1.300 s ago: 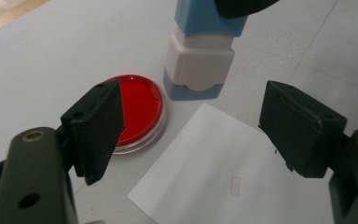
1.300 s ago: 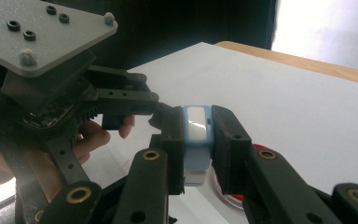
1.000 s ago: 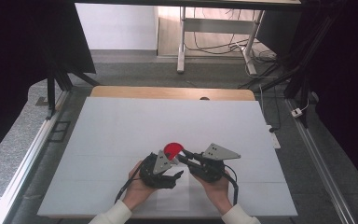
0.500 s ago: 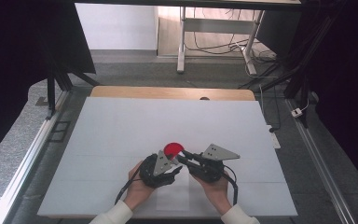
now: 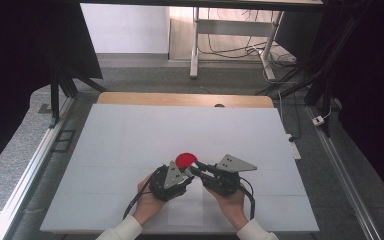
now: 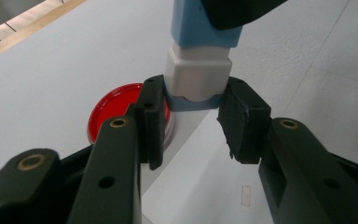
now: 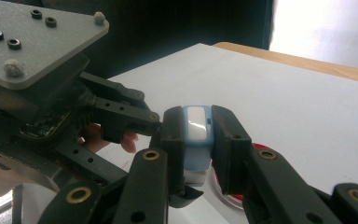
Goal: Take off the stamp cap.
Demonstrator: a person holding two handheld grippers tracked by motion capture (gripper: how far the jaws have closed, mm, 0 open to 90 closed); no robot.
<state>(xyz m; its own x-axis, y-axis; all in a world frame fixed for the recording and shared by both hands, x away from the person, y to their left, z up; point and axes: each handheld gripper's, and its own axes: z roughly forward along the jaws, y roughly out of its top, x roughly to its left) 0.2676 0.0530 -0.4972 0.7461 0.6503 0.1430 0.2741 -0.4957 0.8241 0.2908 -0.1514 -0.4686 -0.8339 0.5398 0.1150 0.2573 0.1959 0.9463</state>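
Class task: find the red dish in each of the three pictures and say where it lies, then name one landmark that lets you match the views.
High view: red dish just below centre, on the table beyond both grippers.
Left gripper view: left of centre, partly behind the near-left jaw.
Right gripper view: a red sliver low right, behind the jaw.
Shared landmark: the blue and white block, beside the dish.

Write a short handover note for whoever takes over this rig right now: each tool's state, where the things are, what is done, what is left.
Right tool: shut on the light-blue part of the small blue-and-white rectangular plastic piece, held above the table.
Left tool: jaws have just been closing and now sit against the piece's white lower part, by the blue band.
Round red plastic lid: flat on the white table, just behind the tools.
Done: both tools hold the piece.
Left: probably pulling the white part off the blue part; not yet separated.
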